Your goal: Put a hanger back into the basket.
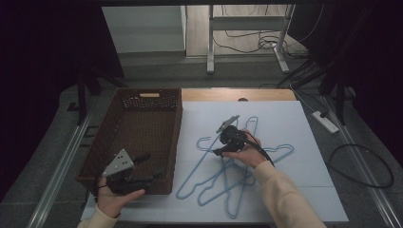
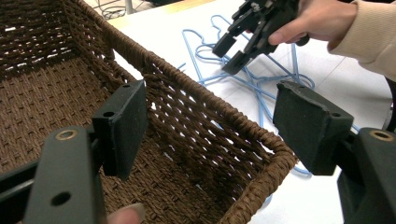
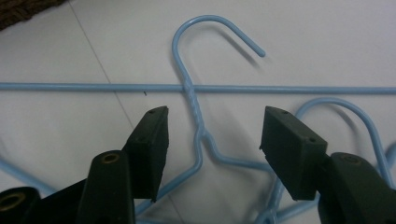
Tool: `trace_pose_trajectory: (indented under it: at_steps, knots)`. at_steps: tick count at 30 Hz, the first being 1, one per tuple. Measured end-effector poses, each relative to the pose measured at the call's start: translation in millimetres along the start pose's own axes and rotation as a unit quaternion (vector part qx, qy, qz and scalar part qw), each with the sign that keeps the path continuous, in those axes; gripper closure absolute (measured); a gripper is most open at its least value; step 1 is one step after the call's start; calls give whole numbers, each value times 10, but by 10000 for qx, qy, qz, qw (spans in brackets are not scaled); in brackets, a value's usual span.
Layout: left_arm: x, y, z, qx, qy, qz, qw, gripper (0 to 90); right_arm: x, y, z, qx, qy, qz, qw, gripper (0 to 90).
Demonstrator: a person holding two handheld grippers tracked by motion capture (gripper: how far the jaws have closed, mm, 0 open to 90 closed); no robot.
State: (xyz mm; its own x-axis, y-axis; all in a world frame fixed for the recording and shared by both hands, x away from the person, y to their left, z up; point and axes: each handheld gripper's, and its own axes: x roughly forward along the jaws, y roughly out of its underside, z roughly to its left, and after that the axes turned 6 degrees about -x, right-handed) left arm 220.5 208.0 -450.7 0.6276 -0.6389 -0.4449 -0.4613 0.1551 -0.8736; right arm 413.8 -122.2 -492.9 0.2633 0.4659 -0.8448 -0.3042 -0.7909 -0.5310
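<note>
Take the brown woven wicker basket (image 1: 142,124) as your landmark: it sits on the pale white table sheet (image 1: 304,156), and everything else lies to its right or at its near end. Just to the right of the basket, a loose heap of light blue wire coat hangers (image 1: 223,183) is spread flat on the sheet, crossing one another, hooks pointing mostly away from you.

Your left gripper (image 1: 142,168) hangs over the basket's near right corner, well apart from the heap; in the left gripper view (image 2: 210,121) its jaws stand wide apart with nothing between them, straddling the basket rim.

Your right gripper (image 1: 223,148) is the nearer tool by far, hovering right over the top of the heap. Its jaws are also spread wide and hold nothing. In the right gripper view (image 3: 212,140) the twisted neck of one blue hanger (image 3: 196,109) lies straight ahead, midway between the two pads, its long axis running away from the gripper toward the hook (image 3: 210,28). A second hanger's straight bar (image 3: 93,87) crosses that neck at right angles.

That alignment is what matters: I judge you only need to drop straight down and close across the neck, below the crossing bar
</note>
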Motion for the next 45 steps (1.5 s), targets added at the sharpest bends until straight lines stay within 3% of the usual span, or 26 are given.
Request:
trace_pose_trajectory:
  at_steps: [6, 10, 17, 22, 31, 38, 45]
  knots:
    - [8, 0, -5, 9, 1, 7, 10000, 270, 151, -79, -1, -268, -91, 341, 9990, 499]
    - [15, 3, -7, 16, 2, 18, 10000, 270, 243, -128, 17, -490, -193, 636, 9966, 586]
    - [21, 3, -16, 26, 6, 23, 10000, 270, 255, -201, -5, -661, -453, 814, 9935, 842]
    - [19, 1, -14, 33, 5, 21, 10000, 270, 245, -207, 29, -790, -387, 846, 9925, 862]
    - [18, -5, -23, 33, 13, 9, 10000, 270, 13, -213, 52, -924, -8, 500, 9945, 865]
    - [15, -22, -49, 50, 33, -14, 10000, 270, -298, -136, 48, -704, 280, -69, 9971, 865]
    - [27, -45, -79, 70, 55, -21, 10000, 270, -655, -32, -1, -353, 554, -650, 9957, 871]
